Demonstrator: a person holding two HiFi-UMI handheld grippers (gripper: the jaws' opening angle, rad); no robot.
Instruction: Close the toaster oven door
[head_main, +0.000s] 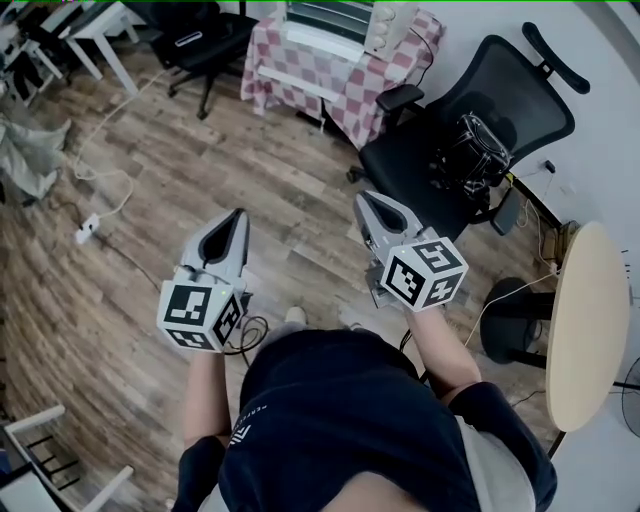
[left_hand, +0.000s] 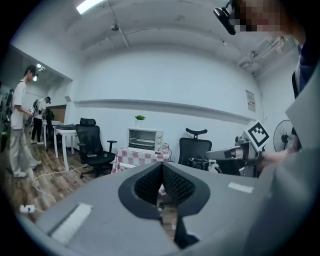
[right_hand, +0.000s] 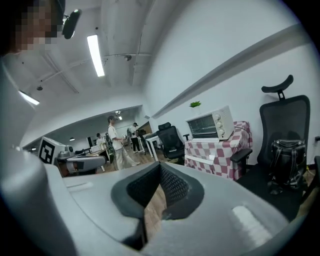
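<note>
**White boxy metal toaster oven (left_hand: 145, 139) well beyond reach**

It stands on top of the pink-and-white checked cloth table (left_hand: 131, 157), across the wooden floor from the person. The grey left gripper (head_main: 237, 214) and grey right gripper (head_main: 363, 200) are both pinched together on nothing, probably just being carried for the approach.

Matt wood-plank floor (head_main: 150, 200), checked cloth tablecloth (head_main: 350, 85), smooth white toaster oven (left_hand: 145, 140).

- Head view: even, fairly bright light and sharp detail, with soft shadows on the wooden floor (head_main: 290, 190).
- Gripper views: fisheye bowing and dark corners; a ceiling strip light (right_hand: 96, 55) glares at upper left.
- The left tongs (left_hand: 161, 169) and right tongs (right_hand: 159, 169) are blurred close up.
</note>
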